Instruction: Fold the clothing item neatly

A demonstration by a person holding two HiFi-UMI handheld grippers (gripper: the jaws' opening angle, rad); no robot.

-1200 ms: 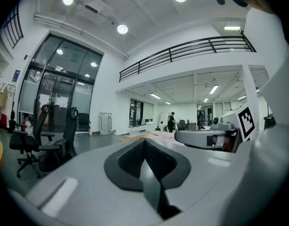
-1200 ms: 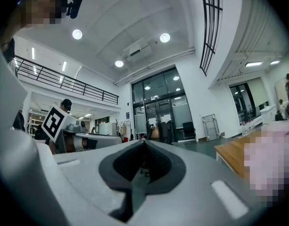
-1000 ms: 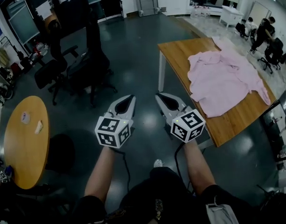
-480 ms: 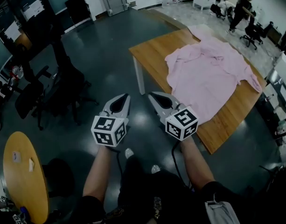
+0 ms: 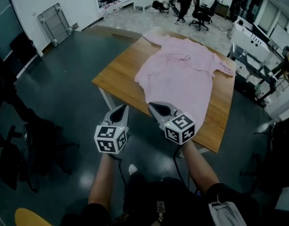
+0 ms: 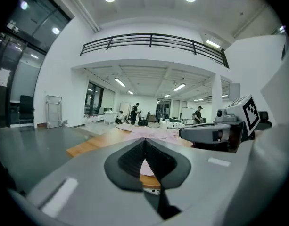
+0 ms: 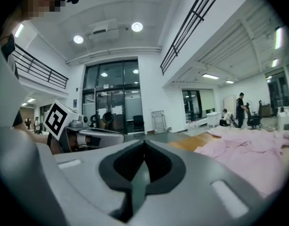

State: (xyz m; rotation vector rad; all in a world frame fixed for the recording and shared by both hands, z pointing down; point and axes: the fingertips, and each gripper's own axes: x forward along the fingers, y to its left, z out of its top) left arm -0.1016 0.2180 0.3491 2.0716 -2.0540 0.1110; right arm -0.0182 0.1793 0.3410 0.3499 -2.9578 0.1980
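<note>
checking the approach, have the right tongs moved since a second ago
Yes. The right tongs came toward the table: earlier short of its corner, now their tip overlaps its near edge by the shirt.

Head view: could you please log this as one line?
pink shirt: spread on wooden table | left hand-held gripper: shut, empty | right hand-held gripper: shut, empty

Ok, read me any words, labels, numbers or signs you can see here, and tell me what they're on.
No readable text anywhere.
Left tool and right tool: only black-and-white square marker patterns, no letters or numbers.
Pink shirt: no print visible.
</note>
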